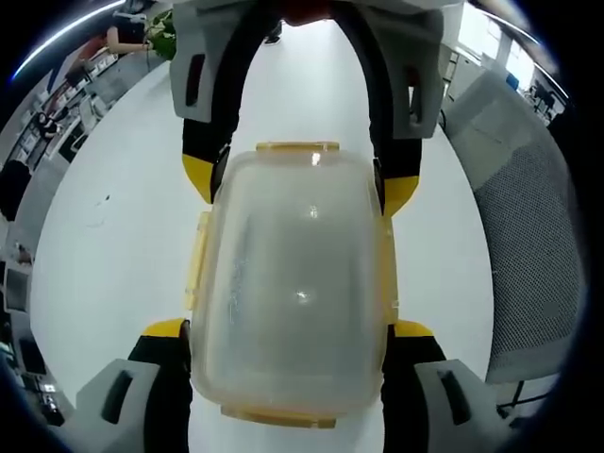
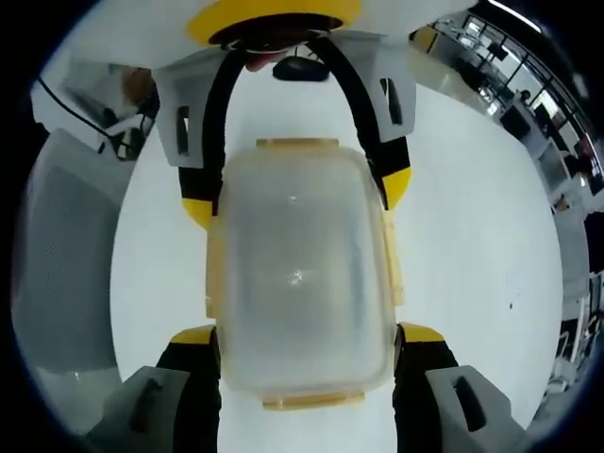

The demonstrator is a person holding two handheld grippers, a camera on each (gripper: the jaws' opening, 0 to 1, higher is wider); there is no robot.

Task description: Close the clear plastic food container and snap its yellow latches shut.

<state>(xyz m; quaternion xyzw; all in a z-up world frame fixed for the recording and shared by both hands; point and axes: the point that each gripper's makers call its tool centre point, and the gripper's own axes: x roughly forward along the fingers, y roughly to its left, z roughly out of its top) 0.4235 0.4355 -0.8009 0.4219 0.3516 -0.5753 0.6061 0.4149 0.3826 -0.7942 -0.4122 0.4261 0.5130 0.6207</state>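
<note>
Both grippers face each other over the white table (image 1: 104, 236), the clear container (image 1: 293, 283) between them. Left gripper (image 1: 294, 330) and right gripper (image 2: 307, 338) each clamp its sides. Yellow latches (image 1: 196, 260) look folded down, though it's hazy.

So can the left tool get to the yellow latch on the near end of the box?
Probably not right now. The left tool has its jaws spread around the container, one on each long side. The near-end latch sits low between them, so the tool would have to back off first.
</note>
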